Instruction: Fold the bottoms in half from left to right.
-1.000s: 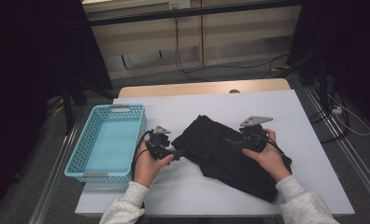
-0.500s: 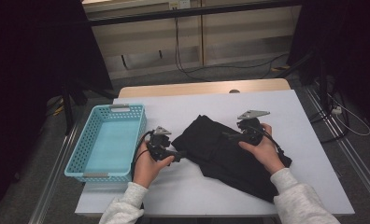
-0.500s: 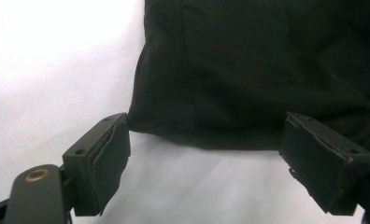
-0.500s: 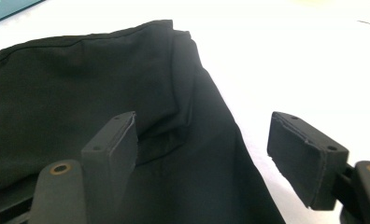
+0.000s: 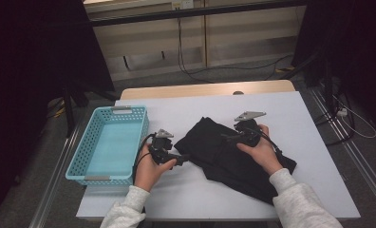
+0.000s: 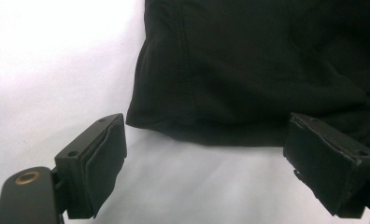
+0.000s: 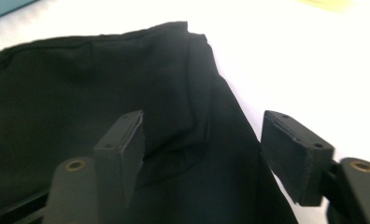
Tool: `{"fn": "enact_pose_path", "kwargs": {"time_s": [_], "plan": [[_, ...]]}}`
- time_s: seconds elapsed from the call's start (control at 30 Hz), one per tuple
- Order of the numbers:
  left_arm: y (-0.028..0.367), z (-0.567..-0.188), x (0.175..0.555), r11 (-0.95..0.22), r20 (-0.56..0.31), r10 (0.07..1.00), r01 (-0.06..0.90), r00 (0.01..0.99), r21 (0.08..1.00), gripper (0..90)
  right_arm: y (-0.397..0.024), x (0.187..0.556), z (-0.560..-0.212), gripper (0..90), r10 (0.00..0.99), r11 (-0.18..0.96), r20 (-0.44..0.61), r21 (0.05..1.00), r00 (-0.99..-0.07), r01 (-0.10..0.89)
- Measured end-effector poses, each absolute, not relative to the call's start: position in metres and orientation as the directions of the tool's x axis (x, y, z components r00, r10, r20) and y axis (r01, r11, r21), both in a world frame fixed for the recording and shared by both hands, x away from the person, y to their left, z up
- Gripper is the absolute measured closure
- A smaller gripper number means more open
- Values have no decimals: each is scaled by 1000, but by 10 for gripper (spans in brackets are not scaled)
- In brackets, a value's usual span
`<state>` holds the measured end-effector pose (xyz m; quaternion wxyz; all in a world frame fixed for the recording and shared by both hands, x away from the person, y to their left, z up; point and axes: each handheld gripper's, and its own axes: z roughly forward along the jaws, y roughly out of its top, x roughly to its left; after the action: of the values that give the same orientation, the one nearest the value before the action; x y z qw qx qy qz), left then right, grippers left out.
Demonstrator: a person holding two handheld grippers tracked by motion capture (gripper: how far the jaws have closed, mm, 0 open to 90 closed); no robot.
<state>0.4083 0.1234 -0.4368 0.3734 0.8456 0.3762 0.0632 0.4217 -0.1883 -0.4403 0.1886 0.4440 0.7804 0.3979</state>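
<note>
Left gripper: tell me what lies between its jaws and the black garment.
Only bare white table; left gripper is open just short of the black garment, left gripper view.

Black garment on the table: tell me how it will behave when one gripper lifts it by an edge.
The black garment lies in soft folds and creases, so it will probably sag and hang limp rather than hold shape. It looks thin, so likely light. Folded in layers on the white table, it may well unfold when raised from one edge, and pushing would likely bunch it.
</note>
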Motion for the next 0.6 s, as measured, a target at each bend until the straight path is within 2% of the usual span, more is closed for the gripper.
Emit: {"fn": "enact_pose_path", "kwargs": {"time_s": [0.13, 0.3, 0.4, 0.53, 0.6], "plan": [[123, -439, 407, -445, -170, 683, 590, 710, 674, 133, -184, 424, -441, 409, 840, 301, 52, 783, -540, 544], [126, -440, 408, -442, -169, 692, 597, 702, 670, 134, -181, 429, -442, 590, 825, 309, 54, 789, -562, 530], [129, -438, 408, -429, -170, 699, 598, 694, 677, 135, -177, 432, -446, 644, 824, 315, 54, 784, -564, 535], [129, -438, 407, -429, -170, 702, 601, 692, 675, 136, -170, 438, -455, 653, 813, 353, 33, 765, -581, 539], [130, -439, 407, -434, -170, 700, 602, 694, 671, 138, -168, 440, -459, 688, 808, 369, 26, 757, -588, 540]]}}
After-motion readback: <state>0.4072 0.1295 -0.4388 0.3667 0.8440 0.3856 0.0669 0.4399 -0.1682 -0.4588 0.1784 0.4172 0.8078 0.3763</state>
